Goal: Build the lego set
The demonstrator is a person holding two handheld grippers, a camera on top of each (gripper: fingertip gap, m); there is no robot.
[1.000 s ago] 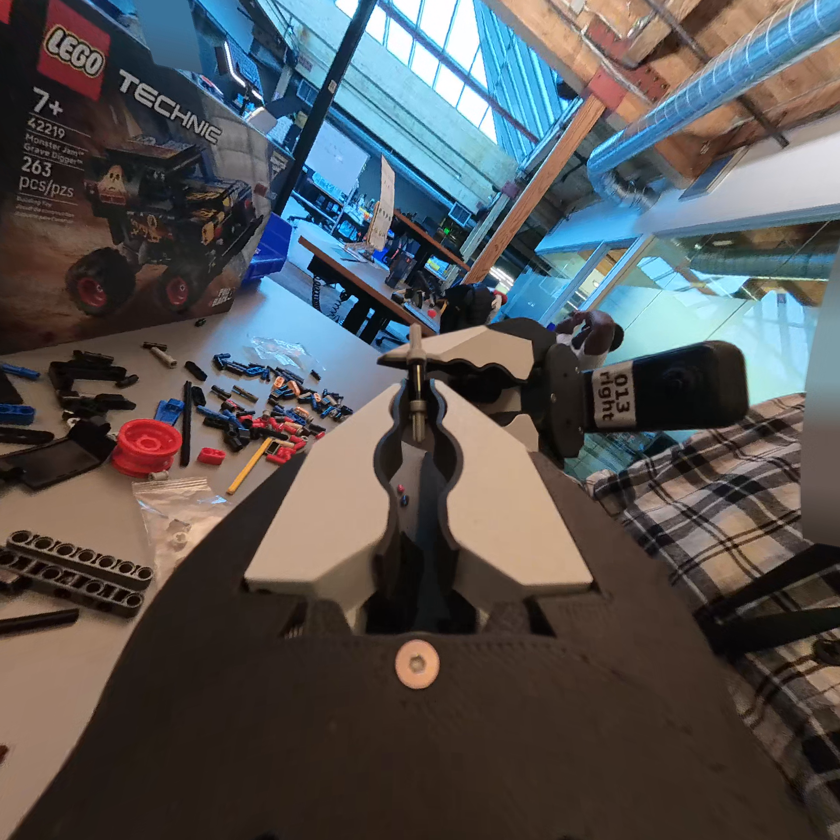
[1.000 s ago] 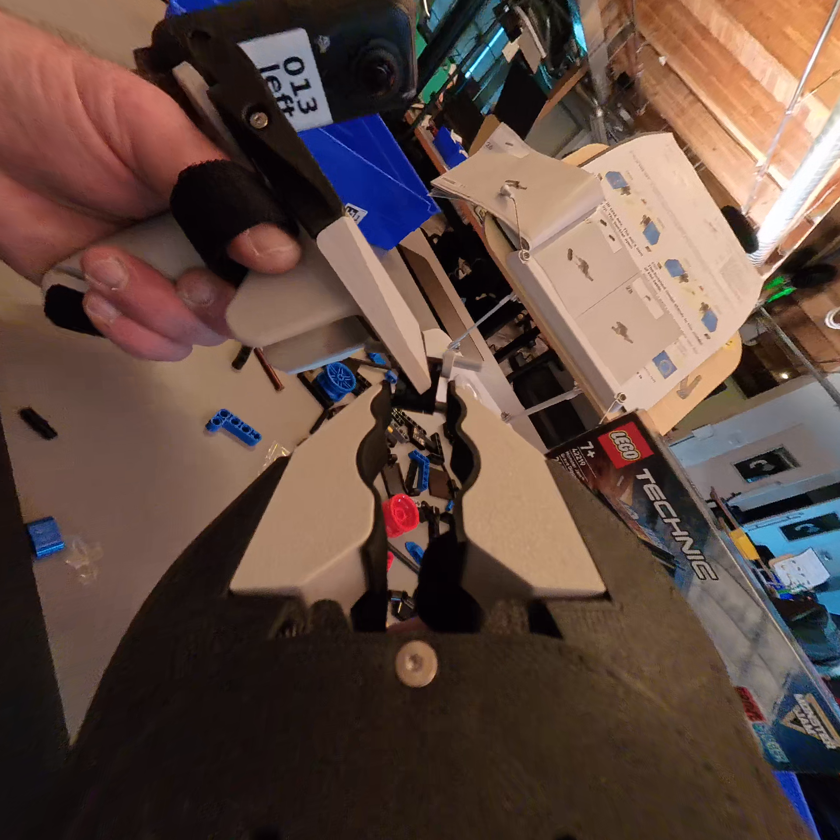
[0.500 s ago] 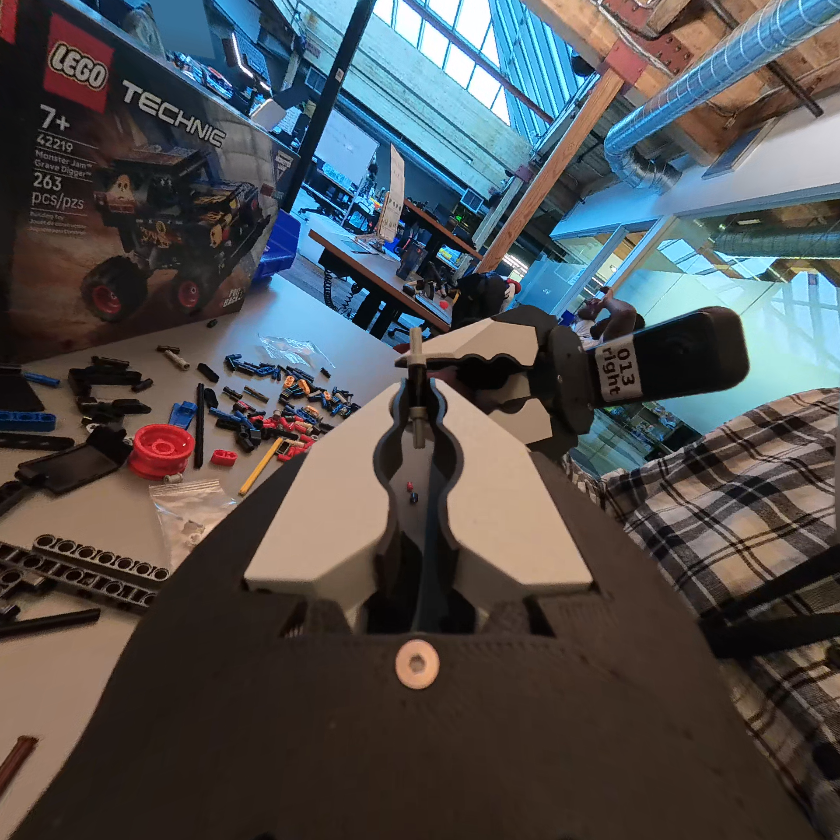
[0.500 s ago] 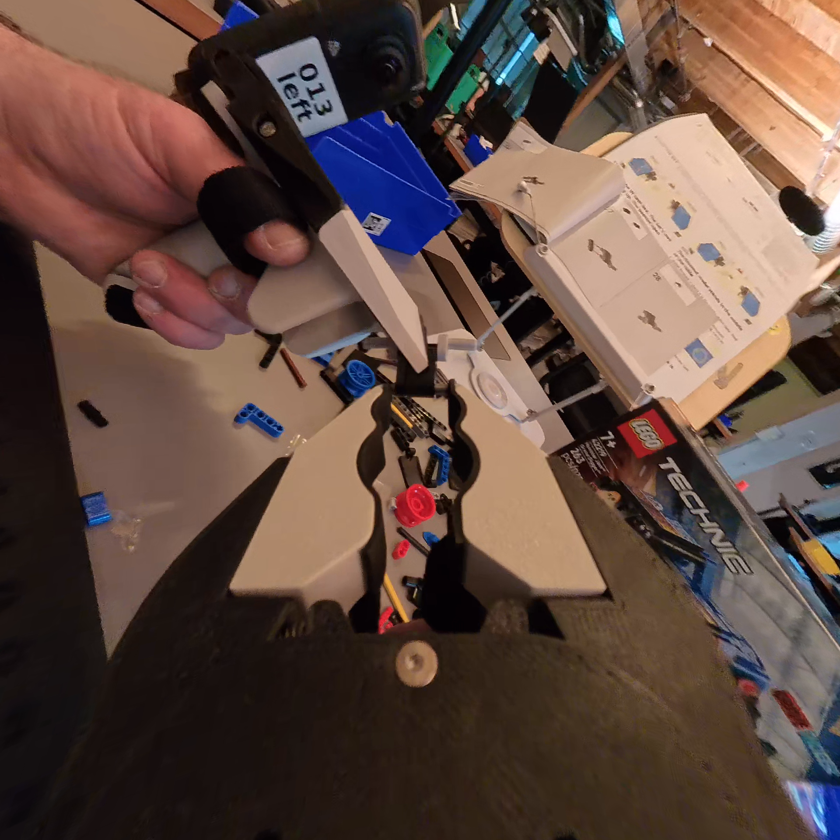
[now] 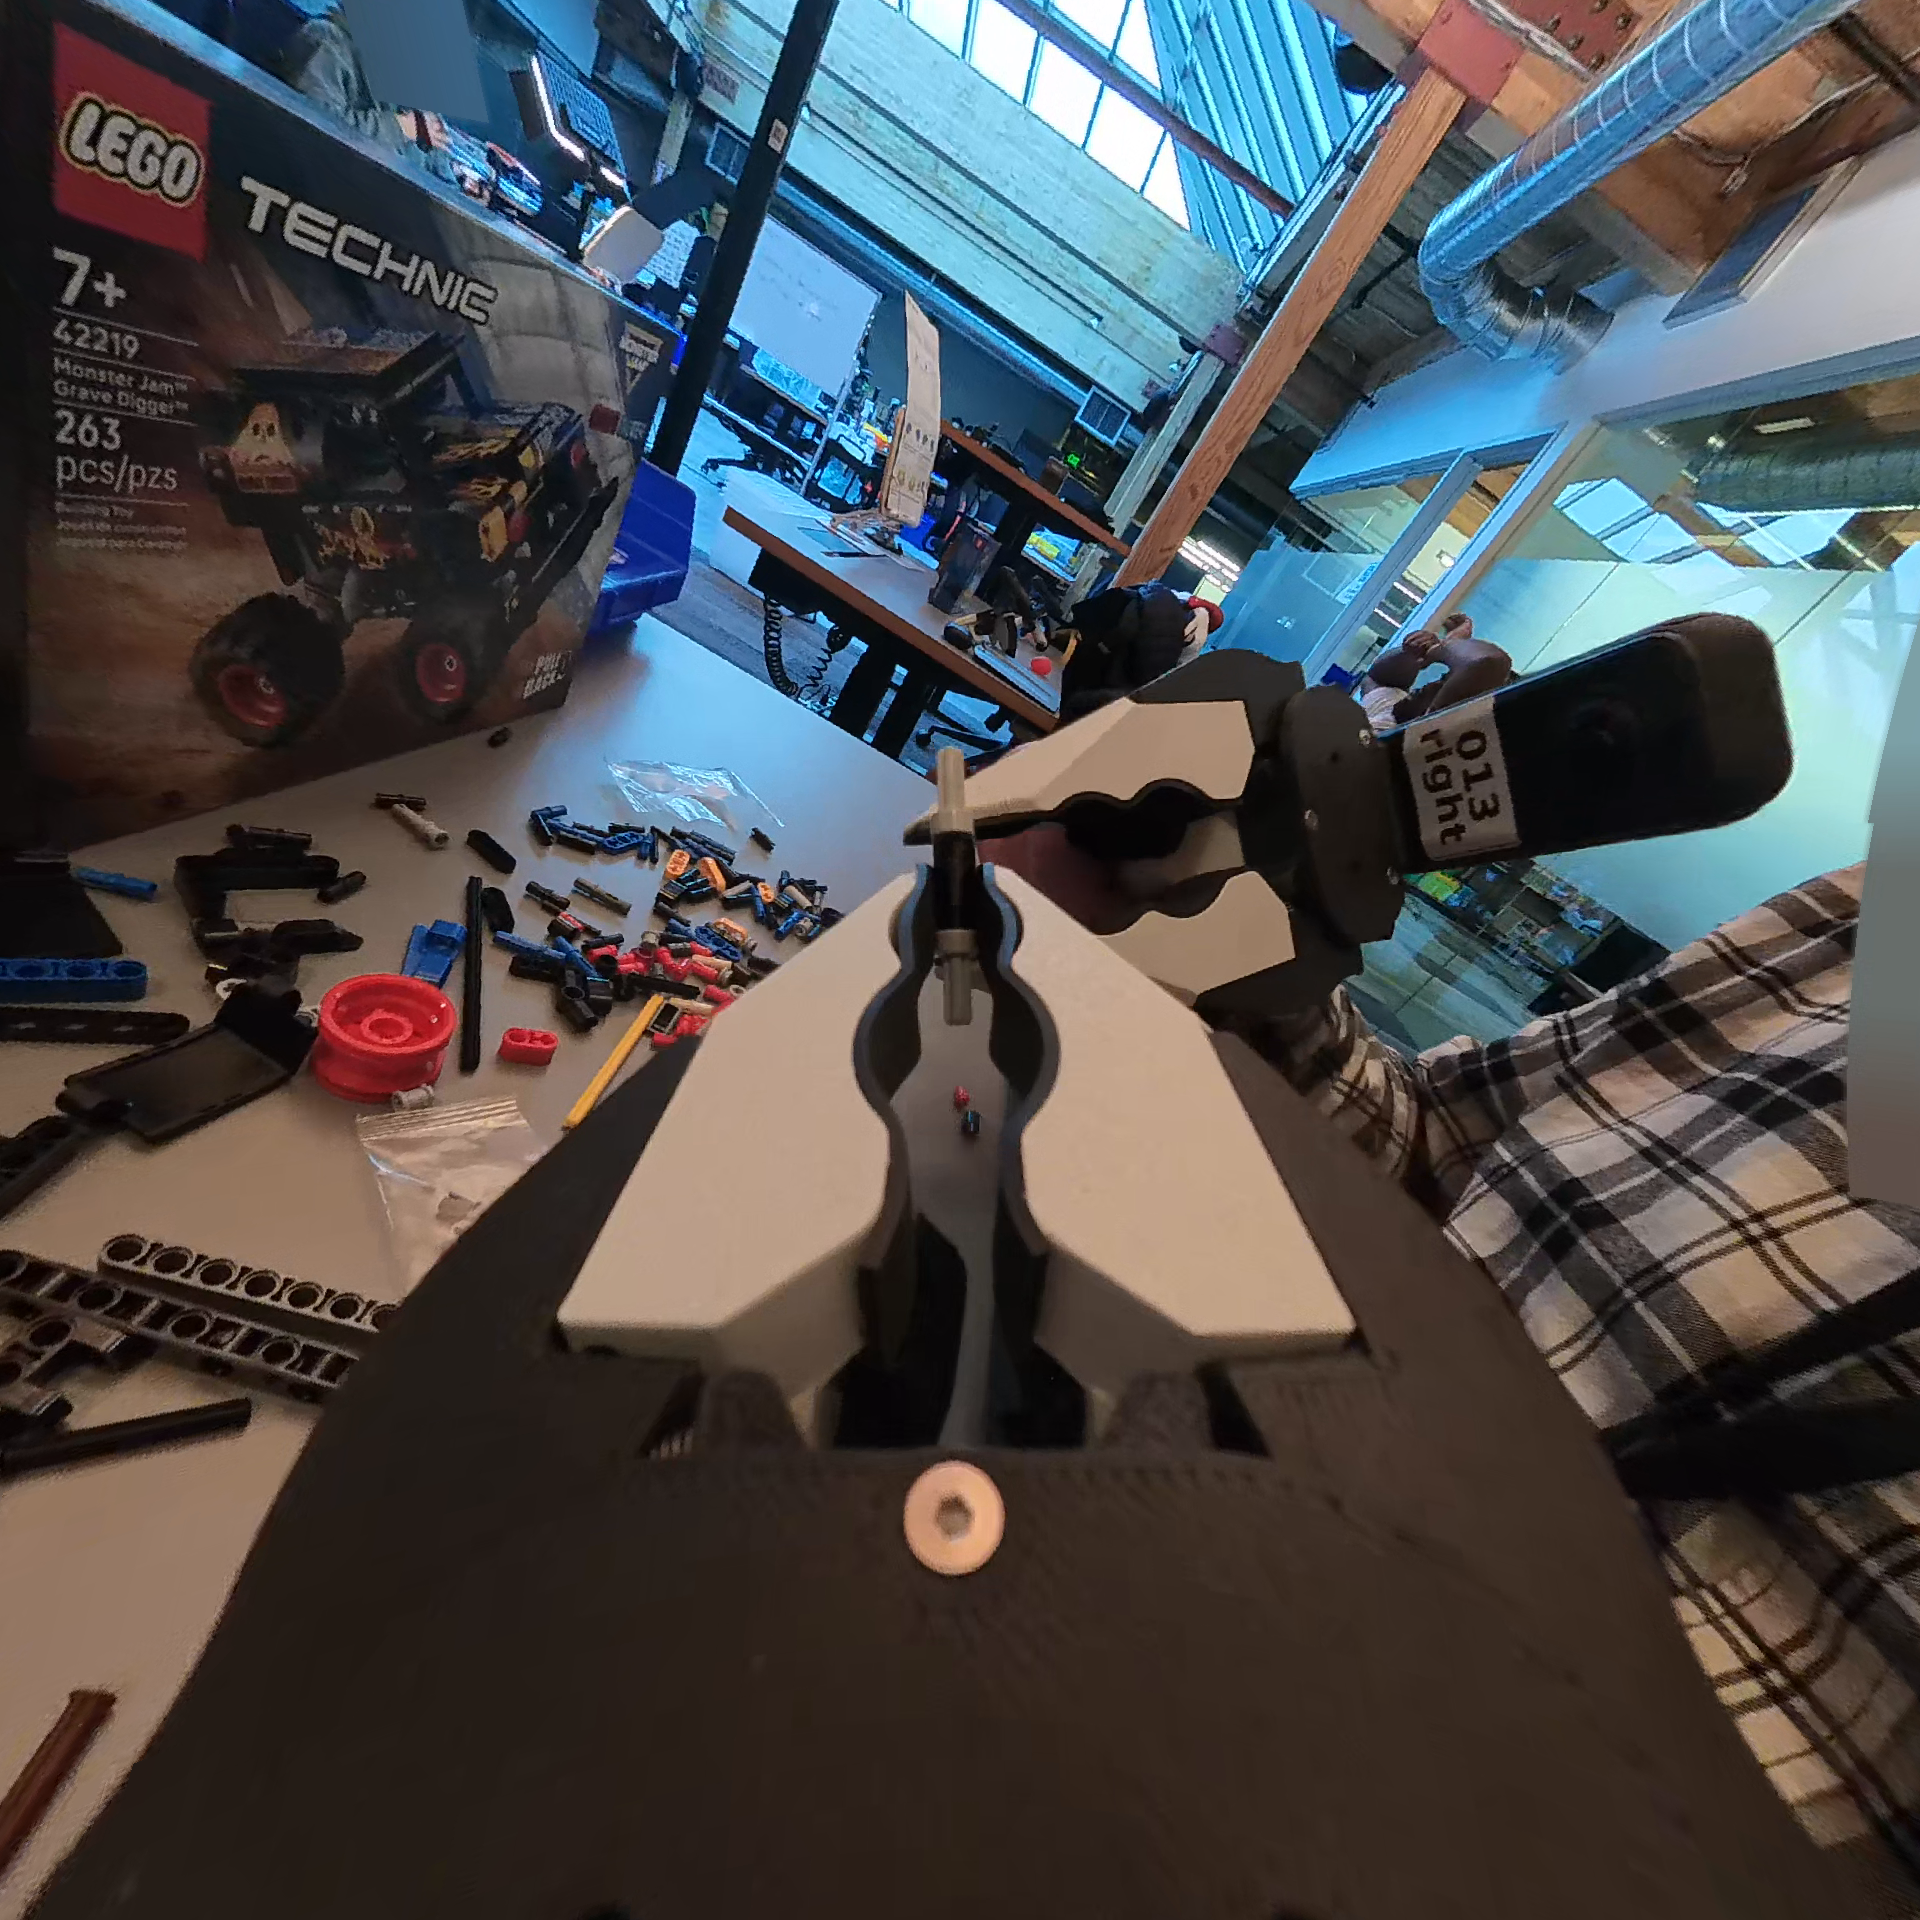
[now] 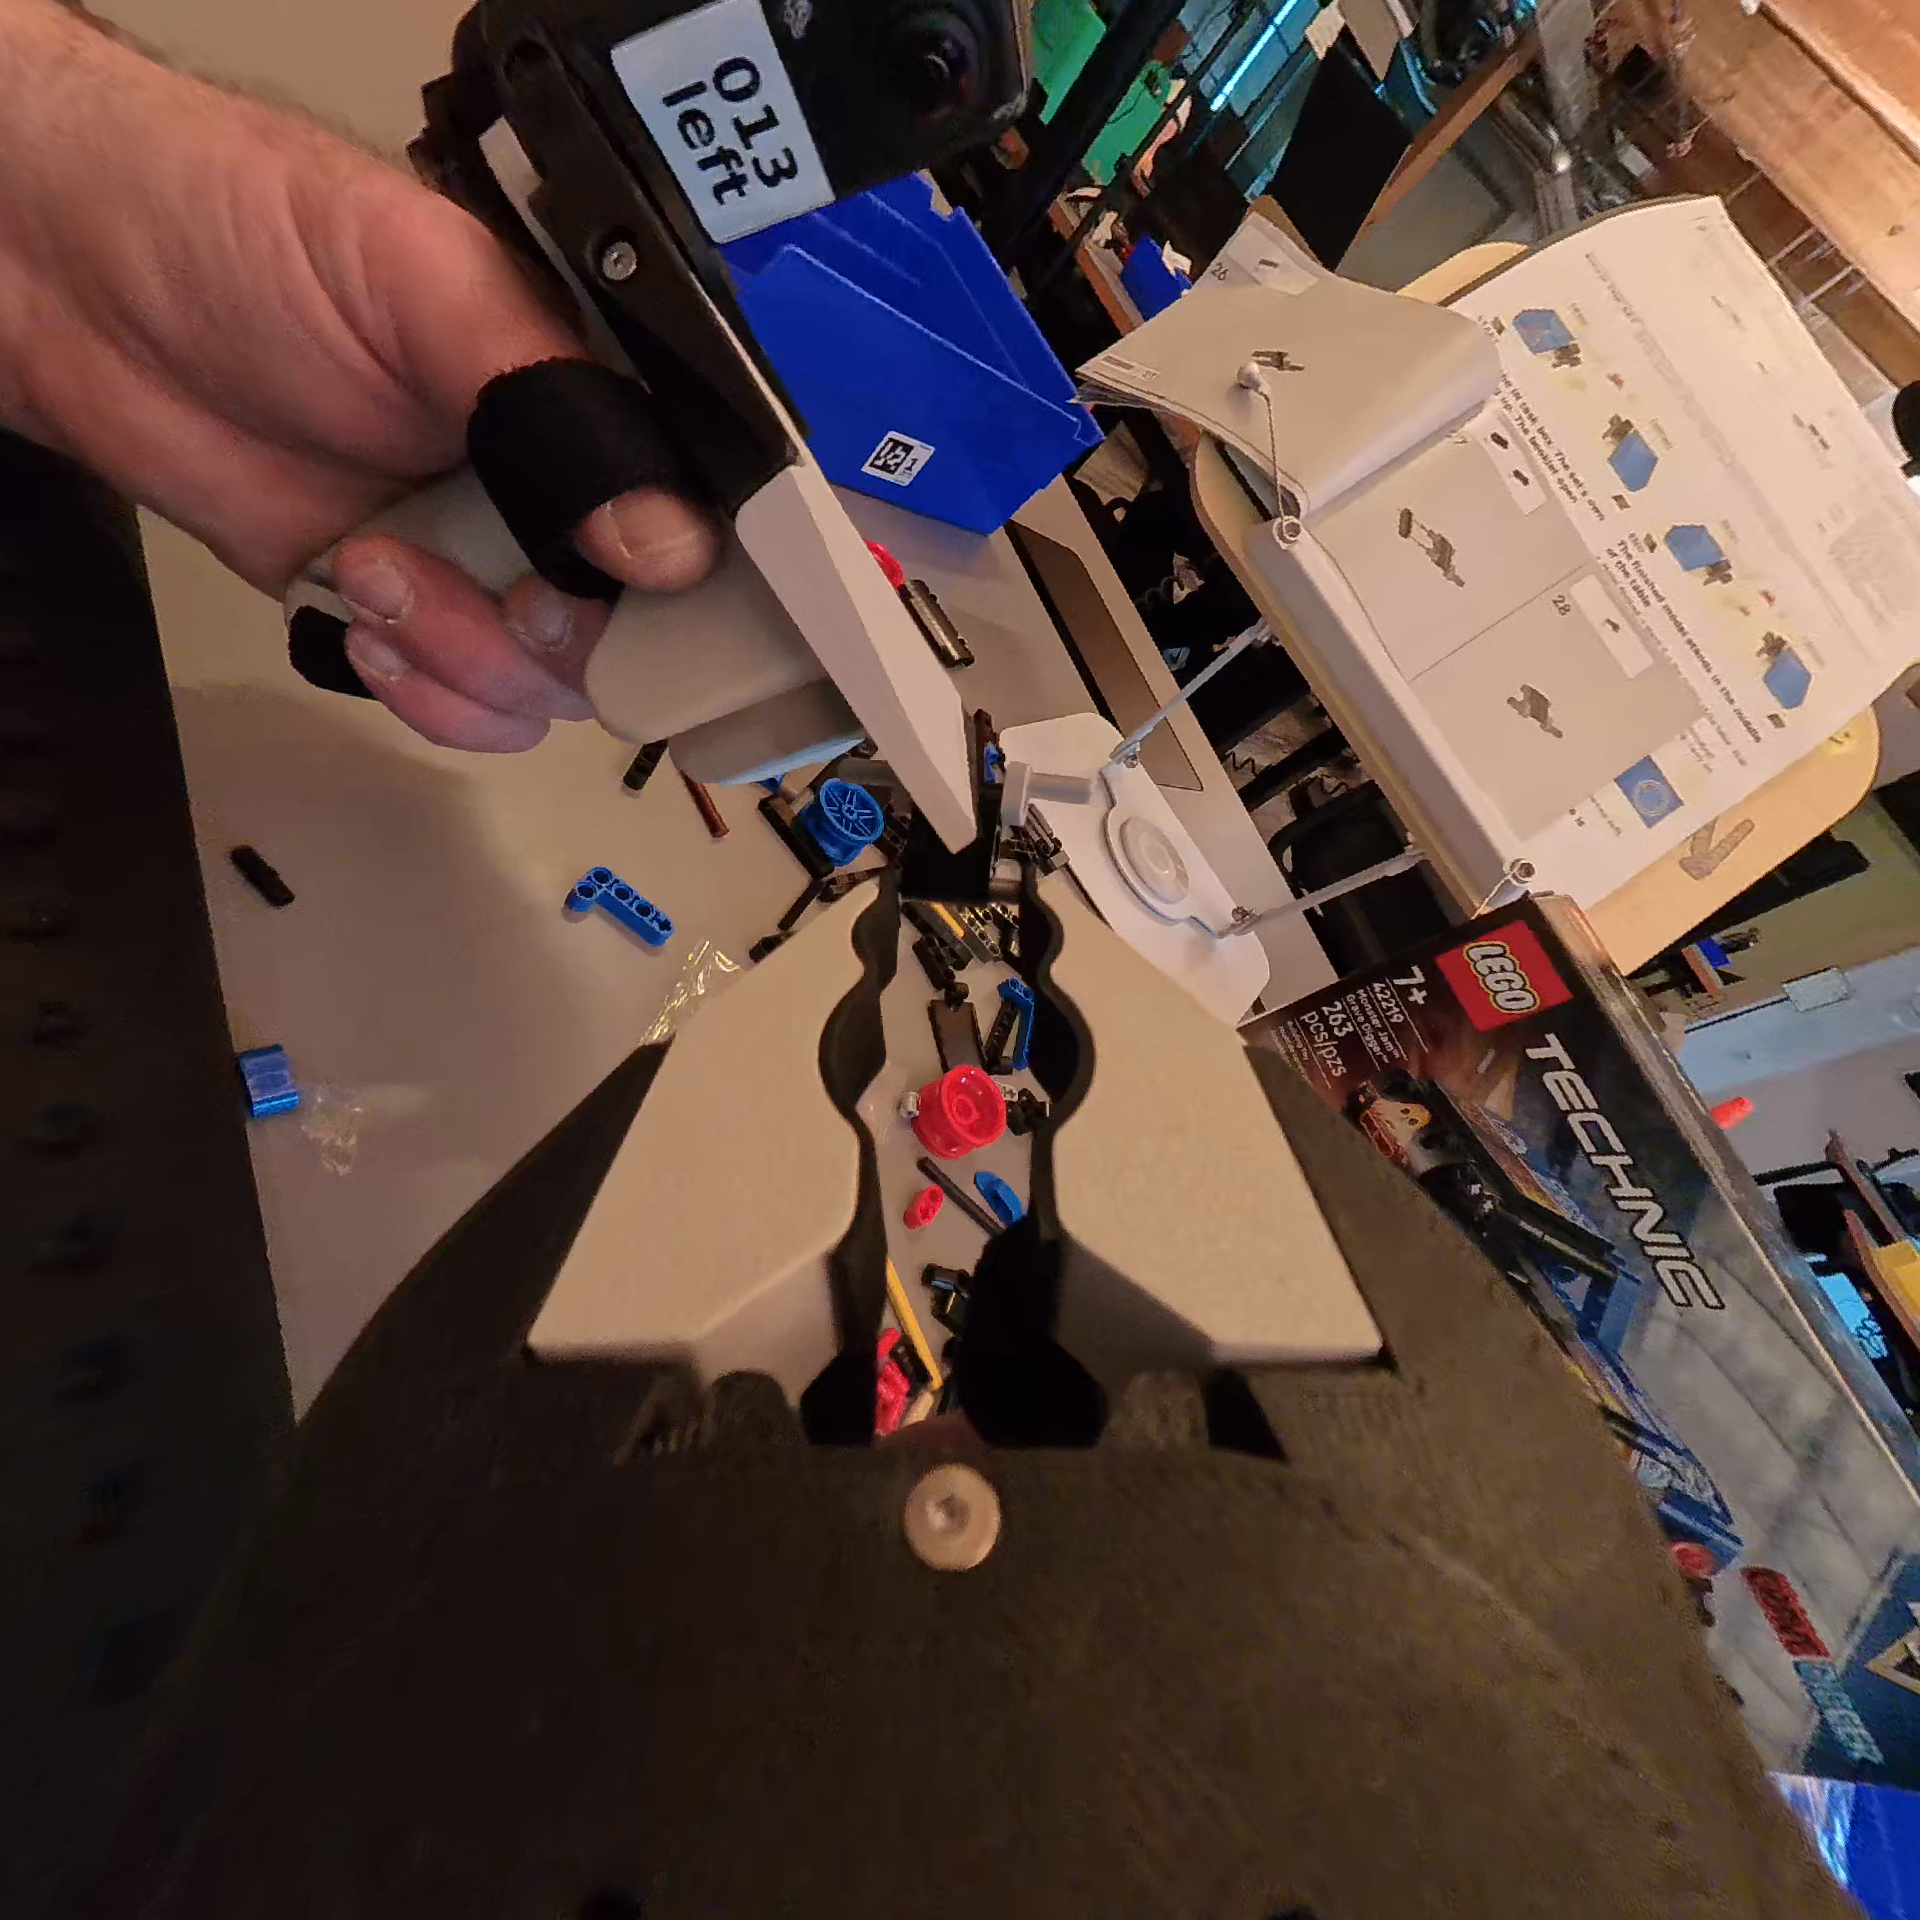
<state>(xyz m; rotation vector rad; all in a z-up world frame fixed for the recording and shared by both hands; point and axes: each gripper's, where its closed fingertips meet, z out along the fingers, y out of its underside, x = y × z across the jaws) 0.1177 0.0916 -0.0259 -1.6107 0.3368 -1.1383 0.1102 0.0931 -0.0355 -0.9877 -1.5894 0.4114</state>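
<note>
My left gripper (image 5: 951, 894) is shut on a small pin assembly (image 5: 953, 935): a light grey axle pin run through a black connector, standing upright between the fingertips. My right gripper (image 5: 940, 828) comes in from the right, and its tips close on the top of the same assembly. In the right wrist view my right gripper (image 6: 961, 883) grips the black connector (image 6: 940, 871) at its tips. The grey pin (image 6: 1018, 784) sticks up beside it. The left gripper (image 6: 971, 826) reaches down from the upper left in a hand (image 6: 260, 364), tip to tip with mine.
The set's box (image 5: 312, 436) stands at the table's back edge. Below lie a pile of small loose parts (image 5: 665, 935), a red wheel hub (image 5: 382, 1034), black beams (image 5: 208, 1309) and a plastic bag (image 5: 447, 1153). An instruction booklet (image 6: 1507, 582) hangs on a stand beside a blue bin (image 6: 894, 364).
Both grippers have stayed closed tip to tip on the pin assembly. The pair has turned a little, so the table parts and box have shifted in both views.
</note>
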